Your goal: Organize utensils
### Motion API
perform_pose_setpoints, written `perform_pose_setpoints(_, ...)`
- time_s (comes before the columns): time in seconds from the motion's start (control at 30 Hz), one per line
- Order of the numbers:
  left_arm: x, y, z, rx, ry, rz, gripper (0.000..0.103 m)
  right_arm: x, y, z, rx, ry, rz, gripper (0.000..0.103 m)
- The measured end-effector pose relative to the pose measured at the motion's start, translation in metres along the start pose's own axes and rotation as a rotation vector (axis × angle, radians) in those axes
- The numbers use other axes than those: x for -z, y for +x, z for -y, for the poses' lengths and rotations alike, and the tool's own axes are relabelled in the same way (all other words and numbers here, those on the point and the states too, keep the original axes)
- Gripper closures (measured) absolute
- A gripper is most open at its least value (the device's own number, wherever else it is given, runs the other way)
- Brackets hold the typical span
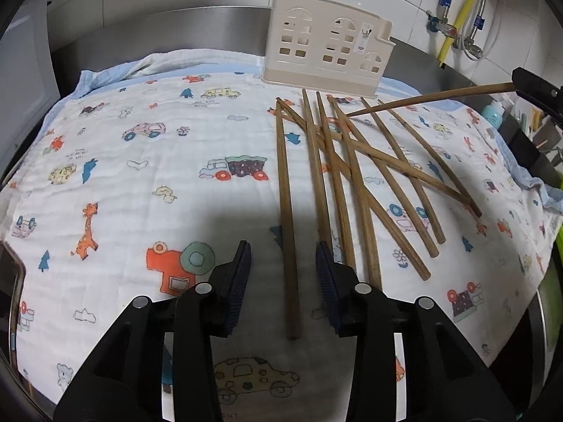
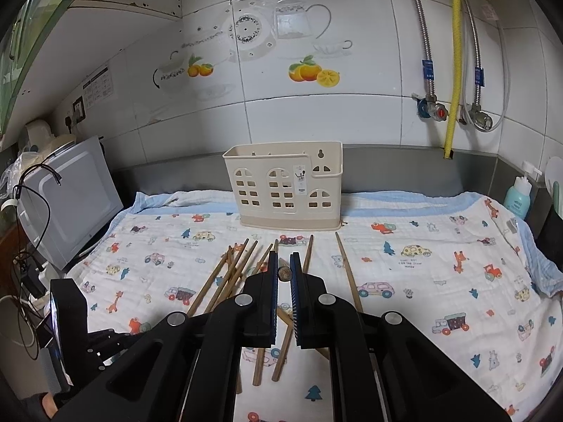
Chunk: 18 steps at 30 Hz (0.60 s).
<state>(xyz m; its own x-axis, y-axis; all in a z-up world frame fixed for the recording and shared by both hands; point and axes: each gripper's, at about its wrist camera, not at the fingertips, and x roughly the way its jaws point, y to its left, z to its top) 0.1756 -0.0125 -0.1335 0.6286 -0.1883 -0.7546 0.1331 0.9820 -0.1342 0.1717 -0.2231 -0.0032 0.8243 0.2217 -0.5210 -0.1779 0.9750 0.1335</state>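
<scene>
Several brown wooden chopsticks lie crossed on a cartoon-print cloth, in front of a cream house-shaped utensil holder. My left gripper is low over the cloth and open. One chopstick lies flat between its jaws, and neither pad touches it. My right gripper is shut on one chopstick, whose butt end shows between the pads. In the left wrist view that held chopstick slants from the right gripper down to the pile. The holder stands upright straight ahead of it.
A white box-shaped appliance with cables stands at the left of the cloth. A blue bottle sits at the right rear. Pipes and valves run down the tiled wall. One chopstick lies apart, to the right of the pile.
</scene>
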Motion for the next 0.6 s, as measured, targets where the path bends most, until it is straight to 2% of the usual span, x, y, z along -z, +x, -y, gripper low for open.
perform_pose_setpoints(0.07,0.0003,-0.0002,0.0008,-0.001,-0.001,0.001,0.086,-0.0004,0.0002,0.0008,-0.001,0.002,-0.001,0.096)
perform_pose_setpoints(0.37,0.0027,0.0001,0.0057,-0.003,0.021,-0.013,0.089,-0.002,0.0015,0.0,0.0,0.002,0.002,0.096)
perform_pose_setpoints(0.4,0.0027,0.0003,0.0054,-0.011,0.02,-0.012,0.095,-0.0024,0.0018,0.0005,-0.002,0.005,0.002,0.096)
perform_pose_setpoints(0.43,0.0026,0.0002,0.0053,-0.022,0.023,-0.011,0.096,-0.0026,0.0023,0.0008,-0.003,0.009,0.002,0.096)
perform_pose_setpoints(0.6,-0.0024,-0.0091,0.003,0.003,0.008,0.001,0.097,-0.0051,0.0036,0.0015,-0.002,0.01,0.001,0.096)
